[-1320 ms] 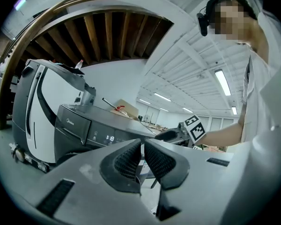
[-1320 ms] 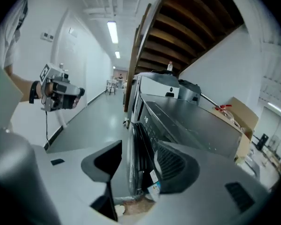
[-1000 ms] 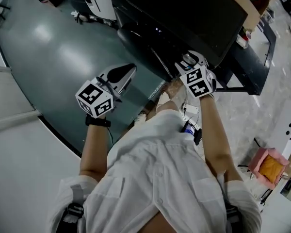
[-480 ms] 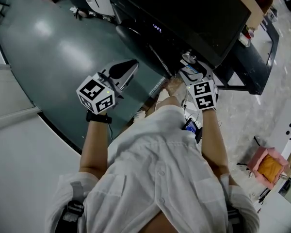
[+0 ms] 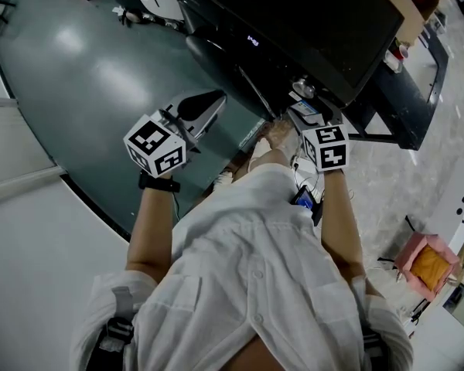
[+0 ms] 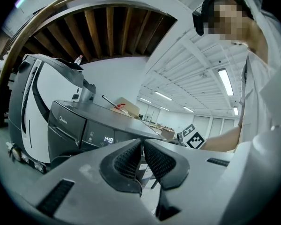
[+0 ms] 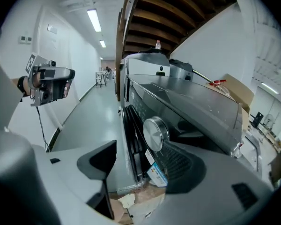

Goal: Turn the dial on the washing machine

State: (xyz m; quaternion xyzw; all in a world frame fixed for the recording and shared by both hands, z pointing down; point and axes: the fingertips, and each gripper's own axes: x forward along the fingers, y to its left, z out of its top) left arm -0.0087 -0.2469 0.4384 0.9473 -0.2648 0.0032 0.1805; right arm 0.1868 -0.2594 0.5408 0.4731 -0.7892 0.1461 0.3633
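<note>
The right gripper [image 7: 138,146] has its jaws spread wide and grasps nothing; the round silver dial [image 7: 155,134] sits on the front panel of the dark washing machine [image 7: 192,102], just ahead of the gap and close beside the tip of one jaw, with no pad closed on it. The left gripper [image 6: 143,142] is clenched with nothing between its ribbed pads, held well off to the side over the grey floor [image 5: 85,76], facing the machine's lit display [image 6: 107,140].

Large indoor test hall or lab, not home: dark washing machine [image 6: 77,130] beside white appliance [image 6: 42,111], glossy grey-green floor [image 5: 85,76], long ceiling strip lights [image 7: 94,20], wooden slat canopy [image 6: 107,29] overhead.
</note>
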